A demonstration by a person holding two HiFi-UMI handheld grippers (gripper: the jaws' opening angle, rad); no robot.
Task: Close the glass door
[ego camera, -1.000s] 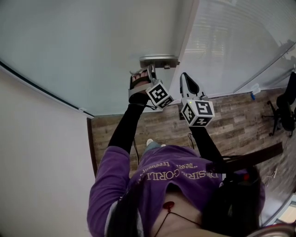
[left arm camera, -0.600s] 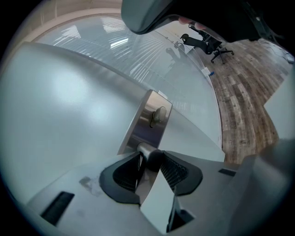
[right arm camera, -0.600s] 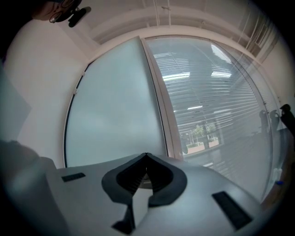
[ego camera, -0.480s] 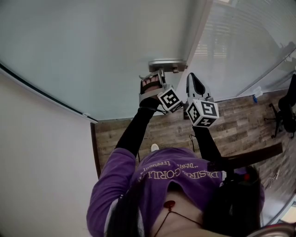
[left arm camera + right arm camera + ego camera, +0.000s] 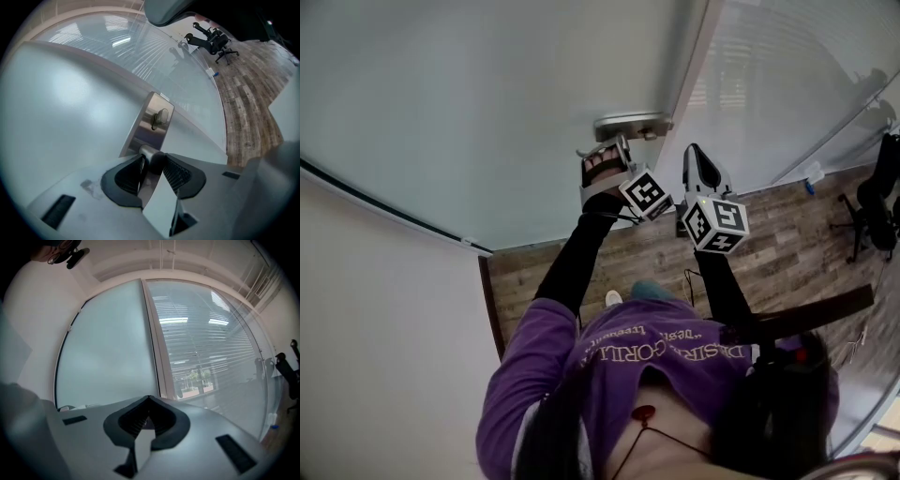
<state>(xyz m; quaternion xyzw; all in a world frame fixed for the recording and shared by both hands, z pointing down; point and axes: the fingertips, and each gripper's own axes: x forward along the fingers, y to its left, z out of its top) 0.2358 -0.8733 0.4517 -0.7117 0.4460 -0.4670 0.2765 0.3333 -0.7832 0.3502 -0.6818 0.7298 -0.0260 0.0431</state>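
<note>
Glass door (image 5: 487, 103) edge, handle (image 5: 628, 124) in left gripper (image 5: 152, 164) (right gripper (image 5: 145, 420) empty).

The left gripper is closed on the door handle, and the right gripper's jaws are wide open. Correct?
No. The left gripper is closed on the door handle, but the right gripper has its jaws together, empty, as the right gripper view shows.

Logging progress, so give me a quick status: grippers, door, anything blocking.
Left gripper shut on door handle. Right gripper shut, empty, beside it. Glass door close to its frame; latched or not, cannot tell. Nothing seen blocking.
</note>
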